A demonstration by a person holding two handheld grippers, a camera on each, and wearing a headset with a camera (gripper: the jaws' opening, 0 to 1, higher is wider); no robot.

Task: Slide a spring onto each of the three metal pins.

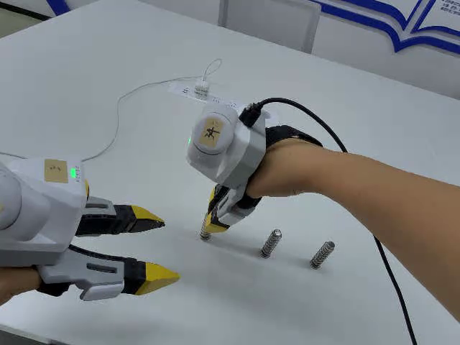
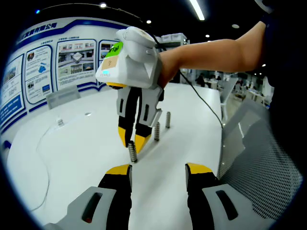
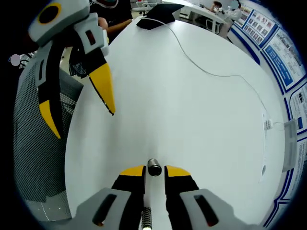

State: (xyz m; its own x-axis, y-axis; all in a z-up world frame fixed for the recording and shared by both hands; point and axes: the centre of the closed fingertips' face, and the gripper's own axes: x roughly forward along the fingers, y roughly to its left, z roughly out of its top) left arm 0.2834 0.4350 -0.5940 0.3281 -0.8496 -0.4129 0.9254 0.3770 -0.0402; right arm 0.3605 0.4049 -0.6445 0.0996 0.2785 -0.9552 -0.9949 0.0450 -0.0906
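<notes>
The right gripper [image 1: 213,224] pinched narrowly on the spring [image 1: 205,232] at its tips. Beside it, the left gripper [image 1: 171,248] hovered with jaws wide.

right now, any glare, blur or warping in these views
head view: soft even light, sharp, faint shadows beside the three coiled metal springs; left gripper view: fisheye bends the white table, ceiling strip light blown out; right gripper view: table edge strongly curved, nearest spring looks slightly soft
</notes>
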